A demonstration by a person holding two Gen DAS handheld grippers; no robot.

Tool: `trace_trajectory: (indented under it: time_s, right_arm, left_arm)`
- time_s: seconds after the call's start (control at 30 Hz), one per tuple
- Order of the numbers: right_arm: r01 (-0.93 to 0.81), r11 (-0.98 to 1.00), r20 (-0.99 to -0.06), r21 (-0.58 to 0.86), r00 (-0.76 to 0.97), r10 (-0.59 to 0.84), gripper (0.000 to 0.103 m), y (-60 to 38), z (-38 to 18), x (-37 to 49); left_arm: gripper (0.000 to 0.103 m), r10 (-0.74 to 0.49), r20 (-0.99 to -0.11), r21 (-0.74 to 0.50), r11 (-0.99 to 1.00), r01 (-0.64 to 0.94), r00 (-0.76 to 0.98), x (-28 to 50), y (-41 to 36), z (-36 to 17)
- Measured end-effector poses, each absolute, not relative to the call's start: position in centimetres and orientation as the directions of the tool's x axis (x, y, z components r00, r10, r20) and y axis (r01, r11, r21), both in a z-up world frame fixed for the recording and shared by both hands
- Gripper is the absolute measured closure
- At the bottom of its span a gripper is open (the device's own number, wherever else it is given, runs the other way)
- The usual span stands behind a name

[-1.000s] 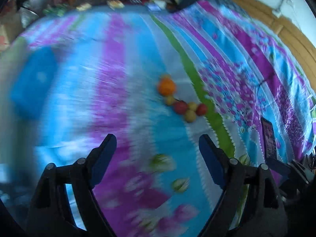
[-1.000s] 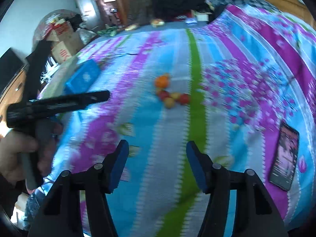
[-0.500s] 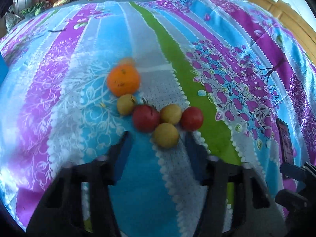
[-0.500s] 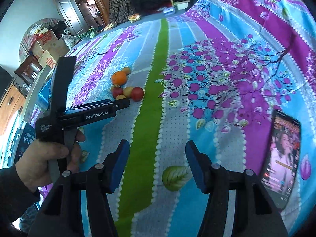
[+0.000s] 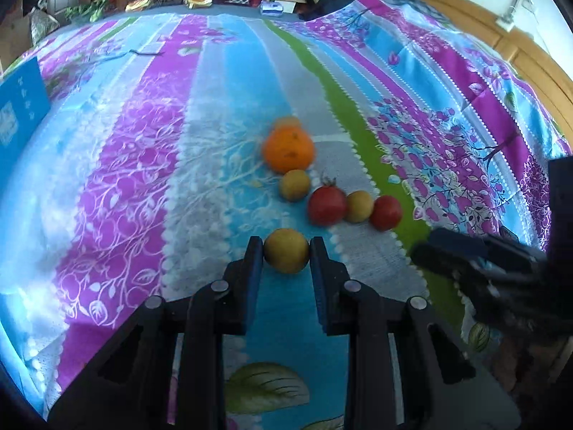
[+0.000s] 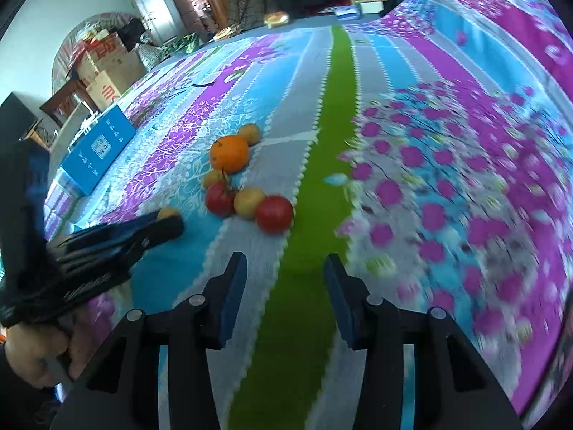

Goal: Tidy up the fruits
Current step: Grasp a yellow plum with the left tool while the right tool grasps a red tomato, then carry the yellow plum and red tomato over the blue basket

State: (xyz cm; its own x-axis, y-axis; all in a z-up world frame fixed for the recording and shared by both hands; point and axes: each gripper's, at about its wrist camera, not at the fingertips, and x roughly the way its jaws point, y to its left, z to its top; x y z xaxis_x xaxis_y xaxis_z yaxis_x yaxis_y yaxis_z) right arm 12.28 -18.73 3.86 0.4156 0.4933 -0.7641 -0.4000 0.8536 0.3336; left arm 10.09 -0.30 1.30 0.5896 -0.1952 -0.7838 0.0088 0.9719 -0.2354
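My left gripper (image 5: 286, 249) is shut on a yellow fruit (image 5: 286, 251), low over the bedspread. Just beyond it lie an orange (image 5: 288, 148), a small yellow fruit (image 5: 294, 184), a red tomato (image 5: 326, 205), another yellow fruit (image 5: 359, 206) and a second red tomato (image 5: 385, 212). My right gripper (image 6: 284, 263) is open and empty, a short way in front of the nearer tomato (image 6: 274, 213). In the right wrist view the orange (image 6: 229, 153) sits behind the cluster and the left gripper (image 6: 157, 229) holds the yellow fruit (image 6: 167, 213) at the left.
A striped floral bedspread (image 5: 150, 165) covers the bed. A blue box (image 6: 96, 152) lies at the left edge of the bed. The right gripper (image 5: 476, 258) shows at the right of the left wrist view. Cardboard boxes (image 6: 104, 71) and clutter stand beyond the bed.
My left gripper closed on the nearest yellow fruit and pulled it away from the cluster. My right gripper moved in closer to the fruits and stays open.
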Motion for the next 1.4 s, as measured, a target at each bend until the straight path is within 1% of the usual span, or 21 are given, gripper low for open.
trace_trajectory:
  time_s: [0.3, 0.5, 0.53, 0.57, 0.7, 0.77, 0.87, 1.0, 1.13, 1.3, 1.4]
  right_arm:
    - [-0.501, 0.824, -0.771, 0.263, 0.404, 0.492, 0.054, -16.2, 3.1, 15.1]
    - [-0.509, 0.828, -0.778, 0.236, 0.411, 0.475, 0.054, -15.1, 2.6, 15.4]
    - [-0.509, 0.83, -0.778, 0.23, 0.416, 0.471, 0.057, -15.0, 2.6, 15.3]
    - [-0.507, 0.833, -0.779, 0.222, 0.422, 0.464, 0.063, -15.0, 2.5, 15.2]
    - [-0.489, 0.846, -0.778, 0.215, 0.438, 0.451, 0.069, -15.3, 2.6, 15.2]
    - [-0.485, 0.848, -0.776, 0.213, 0.443, 0.448, 0.073, -15.4, 2.7, 15.0]
    - [-0.457, 0.865, -0.777, 0.208, 0.46, 0.43, 0.073, -15.7, 3.2, 14.6]
    - [-0.403, 0.886, -0.753, 0.228, 0.504, 0.423, 0.073, -16.9, 5.5, 13.3]
    - [-0.371, 0.894, -0.704, 0.252, 0.564, 0.433, 0.073, -18.0, 9.1, 11.2]
    - [-0.344, 0.914, -0.668, 0.215, 0.631, 0.395, 0.073, -18.7, 13.6, 8.8]
    - [-0.309, 0.933, -0.671, 0.183, 0.654, 0.349, 0.073, -18.6, 16.2, 7.7]
  left_arm:
    - [0.076, -0.226, -0.776, -0.272, 0.962, 0.01, 0.589, 10.3, 0.2, 0.6]
    - [0.076, -0.223, -0.775, -0.271, 0.963, 0.009, 0.591, 10.3, 0.1, 0.4]
    - [0.076, -0.223, -0.775, -0.27, 0.963, 0.009, 0.591, 10.3, 0.2, 0.4]
    - [0.076, -0.223, -0.775, -0.27, 0.963, 0.008, 0.591, 10.3, 0.1, 0.4]
    - [0.076, -0.211, -0.778, -0.255, 0.967, 0.009, 0.592, 10.3, 0.1, 0.5]
    - [0.076, -0.208, -0.78, -0.253, 0.967, 0.006, 0.59, 10.4, 0.2, 0.5]
    - [0.076, -0.182, -0.784, -0.233, 0.972, -0.01, 0.593, 10.2, 0.3, 1.1]
    - [0.076, -0.147, -0.767, -0.205, 0.978, -0.022, 0.624, 9.6, 0.7, 3.3]
    - [0.076, -0.103, -0.742, -0.164, 0.986, -0.031, 0.662, 8.4, 1.0, 6.3]
    - [0.076, -0.05, -0.724, -0.132, 0.989, -0.067, 0.688, 6.5, 1.8, 10.2]
    - [0.076, -0.02, -0.72, -0.116, 0.989, -0.091, 0.694, 5.2, 2.5, 12.5]
